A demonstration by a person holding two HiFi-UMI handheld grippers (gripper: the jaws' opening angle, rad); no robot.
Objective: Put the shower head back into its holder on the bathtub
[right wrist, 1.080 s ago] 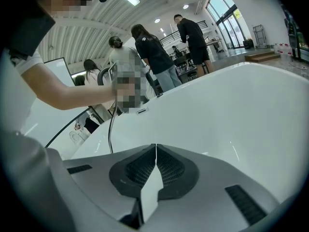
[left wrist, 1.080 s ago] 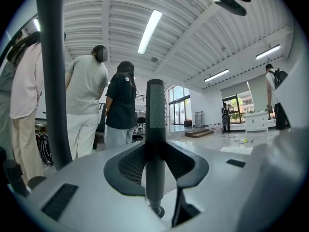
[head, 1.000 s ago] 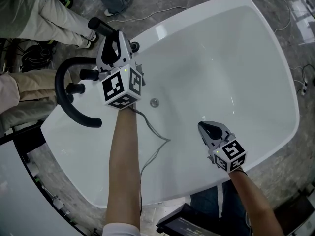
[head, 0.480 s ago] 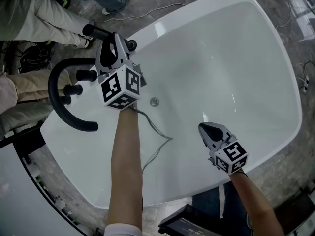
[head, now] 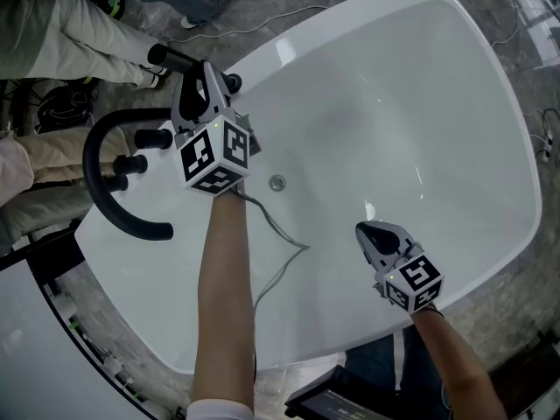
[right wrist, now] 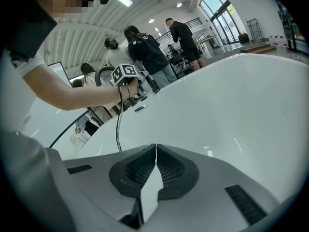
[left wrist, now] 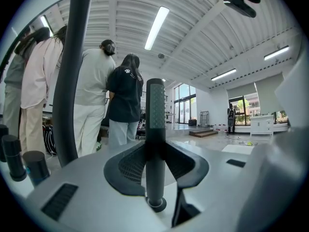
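Observation:
The black stick-shaped shower head (left wrist: 155, 129) stands upright between the pads of my left gripper (left wrist: 155, 166), which is shut on it. Its lower end sits at a round black socket with a silver ring (left wrist: 155, 204) on the tub rim. In the head view the left gripper (head: 194, 94) is over the white bathtub's (head: 420, 86) left rim, and the shower head's (head: 171, 58) end pokes out beyond it. My right gripper (head: 372, 234) hovers over the tub's near side, shut with nothing between its pads (right wrist: 166, 166).
A black arched faucet (head: 109, 199) and two black knobs (head: 131, 161) stand on the rim left of the left gripper. A thin cable (head: 278, 256) trails from that gripper into the tub near the drain (head: 276, 182). Several people (left wrist: 123, 100) stand beyond the rim.
My left gripper has sunk a little toward the rim with the shower head in it. The right gripper has stayed where it was.

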